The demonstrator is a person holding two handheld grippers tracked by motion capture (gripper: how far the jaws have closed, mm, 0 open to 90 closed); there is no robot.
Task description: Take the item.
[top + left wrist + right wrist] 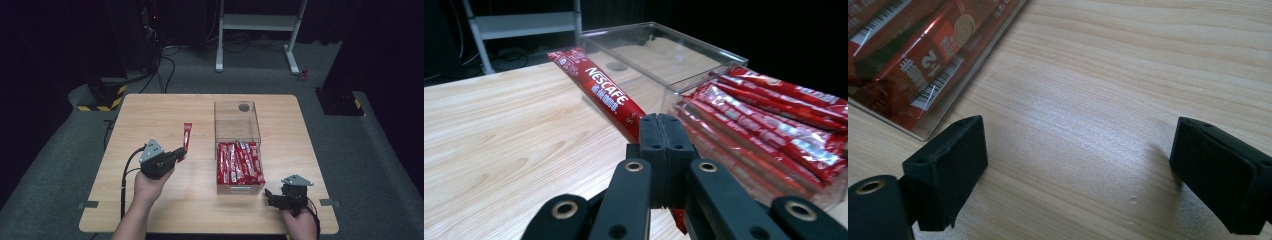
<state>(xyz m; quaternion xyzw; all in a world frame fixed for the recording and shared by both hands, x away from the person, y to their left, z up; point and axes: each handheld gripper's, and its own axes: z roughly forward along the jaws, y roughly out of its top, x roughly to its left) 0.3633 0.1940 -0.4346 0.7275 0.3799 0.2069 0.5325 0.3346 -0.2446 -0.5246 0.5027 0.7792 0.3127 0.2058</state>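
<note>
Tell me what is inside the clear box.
The clear box holds red coffee sticks piled in its near half; its far half looks bare. The sticks on top cover the lower ones, so a count is not possible.

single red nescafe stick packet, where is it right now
The single red Nescafe stick packet is pinched in the left gripper, raised over the wooden table just left of the clear plastic box.

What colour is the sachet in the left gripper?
Red with white lettering, clearest in the left gripper view: sachet.
</note>
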